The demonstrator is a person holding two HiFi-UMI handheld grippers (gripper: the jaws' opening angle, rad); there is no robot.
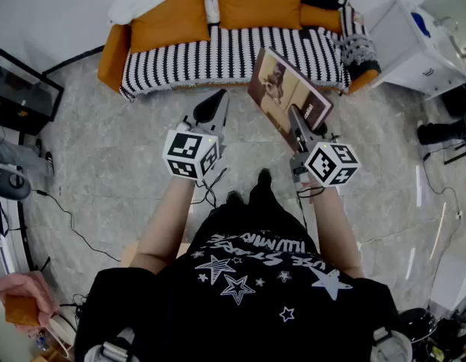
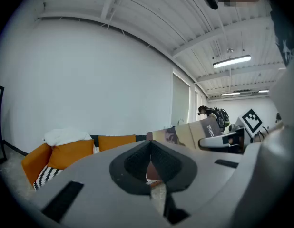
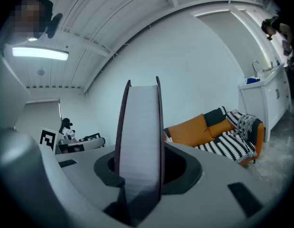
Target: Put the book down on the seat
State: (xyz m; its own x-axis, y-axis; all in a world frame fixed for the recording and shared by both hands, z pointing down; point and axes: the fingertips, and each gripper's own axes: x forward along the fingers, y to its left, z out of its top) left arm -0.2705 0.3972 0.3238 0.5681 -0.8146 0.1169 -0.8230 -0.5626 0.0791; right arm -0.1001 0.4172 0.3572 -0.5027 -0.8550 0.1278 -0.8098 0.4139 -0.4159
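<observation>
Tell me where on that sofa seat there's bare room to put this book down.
The striped seat is bare across its left and middle, between the orange back cushions and its front edge. The right end is crowded: a patterned throw lies there, and the book hides part of it.

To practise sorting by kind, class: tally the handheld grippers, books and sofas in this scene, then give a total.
grippers: 2 (left gripper, right gripper)
book: 1
sofa: 1
total: 4
</observation>
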